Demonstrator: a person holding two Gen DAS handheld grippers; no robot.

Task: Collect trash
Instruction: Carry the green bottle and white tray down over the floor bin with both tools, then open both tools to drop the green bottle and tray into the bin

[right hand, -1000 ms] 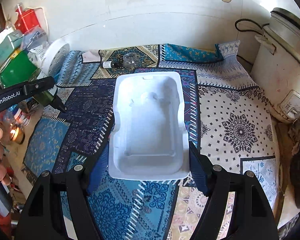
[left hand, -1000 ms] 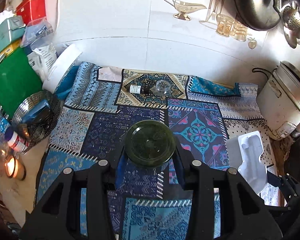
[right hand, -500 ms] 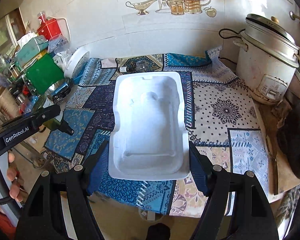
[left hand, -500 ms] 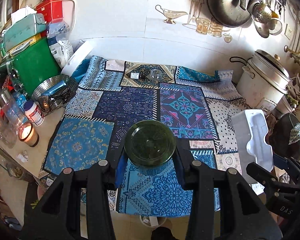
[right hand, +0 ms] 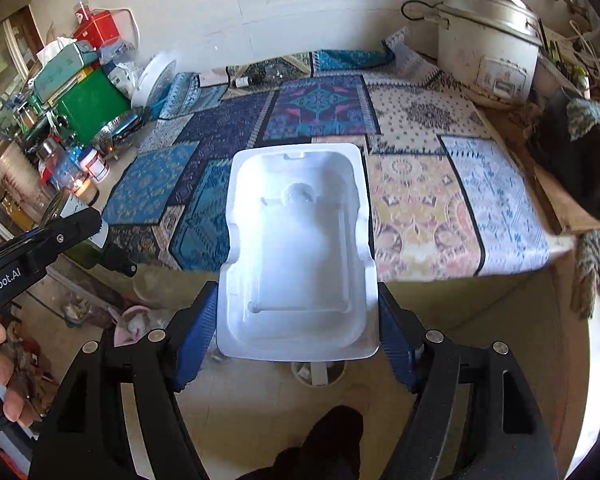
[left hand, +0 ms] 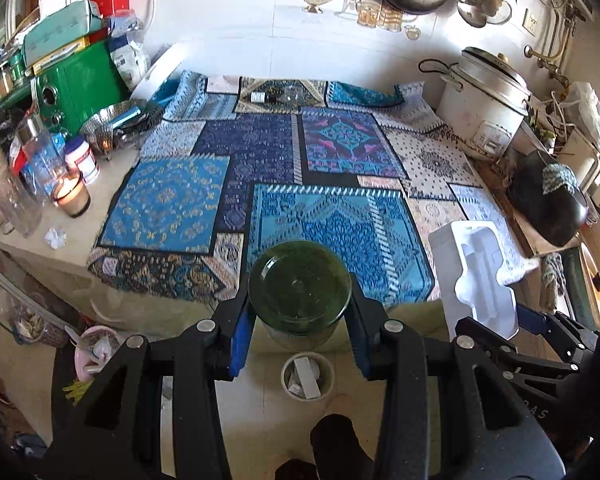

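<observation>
Your left gripper (left hand: 299, 312) sits at the bottom centre of the left wrist view, its fingers (left hand: 238, 336) narrowed and clamped on a green glass bottle (left hand: 299, 284) whose round base faces the camera. In the right wrist view the same bottle (right hand: 86, 240) shows at the left edge, its neck pointing toward the lower right. Your right gripper (right hand: 296, 332) has its fingers (right hand: 192, 340) spread wide and pressed against the two long sides of a white plastic tray (right hand: 296, 248), which fills the middle of that frame; in the left wrist view the tray (left hand: 480, 272) appears at the right. Both things hang off the near edge of the worktop (left hand: 32, 248), which carries a patterned cloth (left hand: 260, 160). On the floor below, a small white bin (left hand: 307, 376) with paper scraps stands just under the bottle in the left wrist view. A small dark bottle (left hand: 266, 97) and a clear jar (left hand: 291, 95) lie at the far end of the cloth. A lit candle (left hand: 70, 196) stands at the left.
</observation>
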